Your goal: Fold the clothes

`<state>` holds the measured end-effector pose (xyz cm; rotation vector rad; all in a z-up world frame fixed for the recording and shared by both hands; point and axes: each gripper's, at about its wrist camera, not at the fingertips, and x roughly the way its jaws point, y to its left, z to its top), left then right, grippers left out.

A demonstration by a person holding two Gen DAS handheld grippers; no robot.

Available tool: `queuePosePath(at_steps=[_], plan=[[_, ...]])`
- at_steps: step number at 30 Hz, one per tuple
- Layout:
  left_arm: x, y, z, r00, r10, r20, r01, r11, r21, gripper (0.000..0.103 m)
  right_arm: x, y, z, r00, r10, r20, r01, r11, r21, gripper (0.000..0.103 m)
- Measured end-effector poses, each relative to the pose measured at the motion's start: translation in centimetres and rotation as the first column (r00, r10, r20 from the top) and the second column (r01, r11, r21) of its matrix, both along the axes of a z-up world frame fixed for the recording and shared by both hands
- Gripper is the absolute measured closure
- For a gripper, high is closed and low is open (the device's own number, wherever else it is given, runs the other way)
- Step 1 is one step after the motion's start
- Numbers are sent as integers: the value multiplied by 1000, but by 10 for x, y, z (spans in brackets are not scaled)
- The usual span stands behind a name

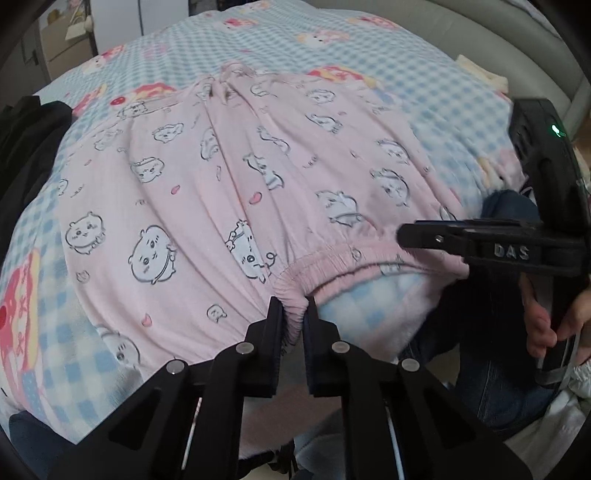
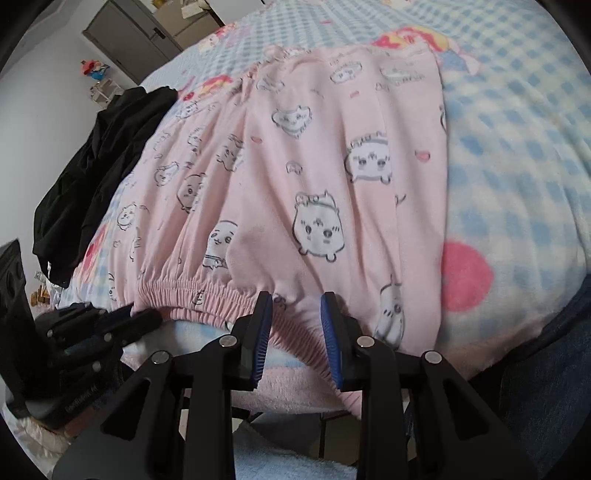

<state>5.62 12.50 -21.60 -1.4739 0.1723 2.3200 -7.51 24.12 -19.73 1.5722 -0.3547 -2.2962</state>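
Pink pyjama trousers (image 1: pixel 221 184) (image 2: pixel 314 166) with a cartoon-animal print lie spread on the bed, legs pointing away, elastic waistband (image 1: pixel 332 258) (image 2: pixel 192 291) nearest me. My left gripper (image 1: pixel 293 306) is shut on a bunched fold of the waistband at its left end; in the right wrist view the left gripper (image 2: pixel 155 317) shows dark at the lower left. My right gripper (image 2: pixel 297 299) grips the waistband near the right end, gathered fabric filling the gap between its blue pads. Seen from the left wrist, the right gripper (image 1: pixel 402 236) holds that edge slightly off the blanket.
A blue-checked fleece blanket (image 1: pixel 406 55) (image 2: pixel 517 147) covers the bed. A black garment (image 1: pixel 26 147) (image 2: pixel 103 166) lies heaped at the left. A hand (image 1: pixel 543 325) holds the right gripper's handle, and a leg in jeans (image 1: pixel 509 210) is at the bed's edge. A grey cabinet (image 2: pixel 129 33) stands beyond.
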Motion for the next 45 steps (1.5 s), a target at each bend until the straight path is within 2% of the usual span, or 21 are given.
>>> queuePosePath(at_steps=[2,5,8,10,12,13,15,19,22,23,25,28,30,34,35,37,38,39,40,43,45], plan=[[-7,-4,-6,1000,1,30,-1,1000,-13,91,1,-3,-2,1000,5,11,-5,1000,14,76],[-13,-20,6,998,16,55,-21,996,87,77,4,-7,3,999,33,2,-33,999,39,76],[-24,-52,39,999,50,-4,-48,977,207,71,-4,-2,30,998,43,-47,-43,999,-5,76],[-45,-79,53,992,122,-44,-110,972,208,61,-24,-3,56,994,53,-98,-57,997,-44,76],[-72,-110,59,974,215,-76,-197,962,189,61,-52,-12,80,981,86,-172,-97,993,-61,73],[-90,-130,57,957,280,-75,-262,946,190,61,-66,-18,90,973,102,-205,-117,991,-63,68],[-118,-169,46,915,402,-41,-384,897,220,63,-100,-35,97,963,141,-231,-151,988,-28,67],[-163,-241,24,813,579,52,-564,764,315,63,-167,-64,88,961,198,-193,-202,979,2,67],[-193,-268,8,785,606,125,-599,694,400,60,-207,-86,74,959,237,-158,-236,971,26,67],[-202,-269,3,786,602,140,-599,685,415,59,-220,-93,68,957,249,-146,-247,969,32,67],[-222,-270,-10,790,591,163,-596,681,425,54,-247,-105,57,960,250,-125,-248,968,30,67],[-250,-265,-28,802,564,198,-588,685,431,54,-280,-121,36,966,239,-102,-241,970,-9,67],[-263,-263,-35,813,537,225,-575,675,463,56,-297,-128,22,972,223,-67,-224,975,5,67],[-271,-255,-35,817,538,209,-569,694,441,56,-317,-131,9,974,218,-56,-216,976,39,67],[-270,-255,-34,816,539,208,-569,689,449,58,-320,-130,7,975,217,-56,-215,976,40,67],[-274,-254,-35,825,529,199,-554,686,472,73,-326,-126,5,977,206,-56,-206,979,13,64],[-276,-252,-34,827,530,188,-550,694,464,78,-329,-126,1,978,206,-44,-207,978,-2,57],[-277,-249,-34,829,532,175,-547,704,453,90,-332,-127,-4,977,211,-31,-212,977,-13,56],[-274,-248,-31,829,536,162,-545,708,449,94,-334,-132,-11,972,233,-14,-233,972,-11,55],[-265,-247,-18,825,552,119,-542,715,441,95,-333,-142,-17,965,262,-7,-262,965,29,56],[-258,-253,-7,820,565,94,-540,709,453,95,-329,-143,-8,965,260,-42,-259,965,29,56]])
